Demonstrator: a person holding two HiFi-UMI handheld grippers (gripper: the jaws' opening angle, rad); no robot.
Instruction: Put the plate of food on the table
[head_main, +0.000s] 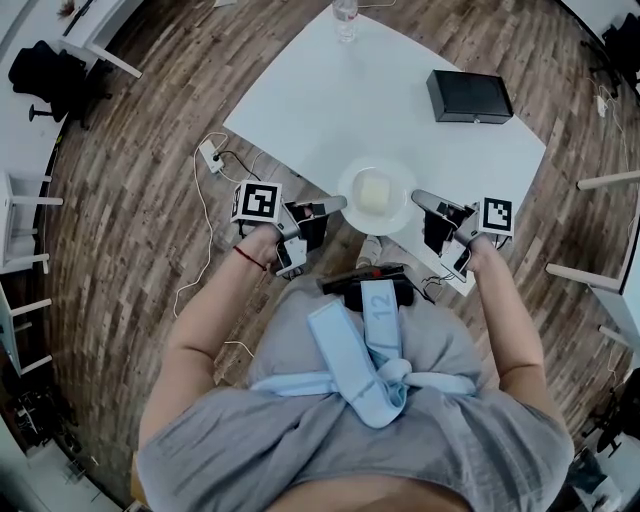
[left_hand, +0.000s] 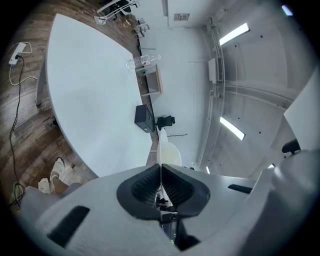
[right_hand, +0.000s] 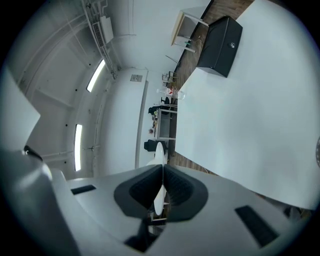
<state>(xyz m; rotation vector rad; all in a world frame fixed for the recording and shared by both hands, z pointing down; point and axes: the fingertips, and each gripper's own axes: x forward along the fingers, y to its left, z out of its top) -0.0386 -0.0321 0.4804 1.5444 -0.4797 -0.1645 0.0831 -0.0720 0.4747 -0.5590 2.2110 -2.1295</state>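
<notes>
White plate (head_main: 392, 219) with pale food block (head_main: 372, 190), rim tight between fingers of left gripper (head_main: 338, 203) and right gripper (head_main: 420, 198)

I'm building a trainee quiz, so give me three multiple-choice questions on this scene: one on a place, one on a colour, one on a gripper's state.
1. Where is the black rectangular box? A on the wooden floor; B on the white table; C between a gripper's jaws.
2. What colour is the block of food on the round white plate? A pale yellow; B dark red; C green.
3. The left gripper is: A open, empty; B shut on a clear bottle; C shut on the plate's rim.
Answers: B, it stands on the tabletop; A, the head view shows it; C, the rim sits between closed jaws.
</notes>
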